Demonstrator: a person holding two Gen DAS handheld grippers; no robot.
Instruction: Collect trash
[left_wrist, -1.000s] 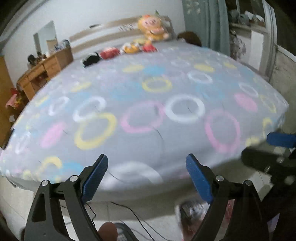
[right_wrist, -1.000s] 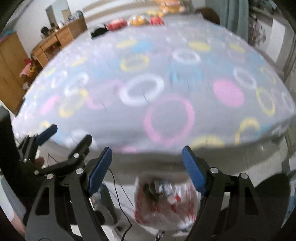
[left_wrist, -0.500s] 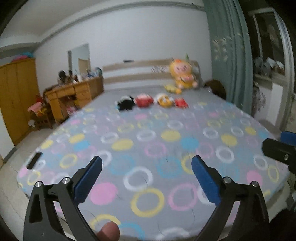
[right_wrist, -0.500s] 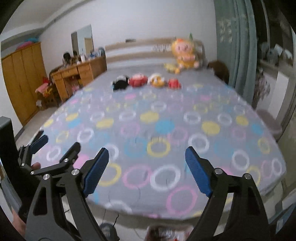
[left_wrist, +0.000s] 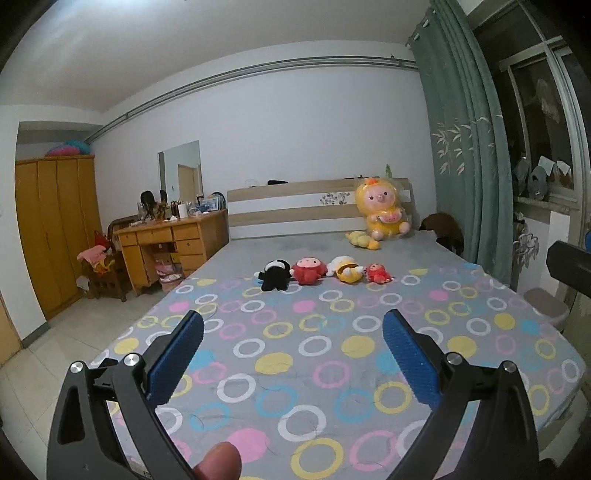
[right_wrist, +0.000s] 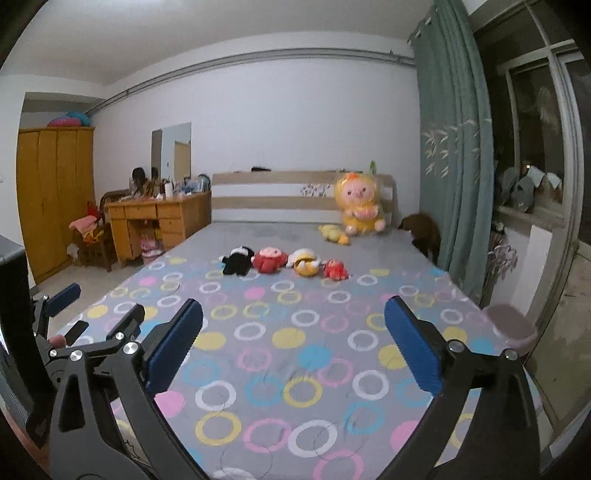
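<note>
My left gripper (left_wrist: 293, 332) is open and empty, held level above the foot of a bed (left_wrist: 332, 354) with a grey sheet printed with coloured rings. My right gripper (right_wrist: 293, 323) is open and empty too, beside it over the same bed (right_wrist: 295, 332). The left gripper also shows at the left edge of the right wrist view (right_wrist: 70, 314). No trash or trash bag shows in either view now.
A row of small plush toys (left_wrist: 321, 273) lies mid-bed, and a big yellow plush (left_wrist: 382, 208) sits at the headboard. A wooden desk (left_wrist: 173, 240) and wardrobe (left_wrist: 55, 229) stand on the left. Green curtains (left_wrist: 465, 166) and a stool (right_wrist: 511, 326) are on the right.
Both grippers have tilted up from the bed's foot and the floor to look level across the room. The red-and-white bag of trash on the floor has dropped out of view.
</note>
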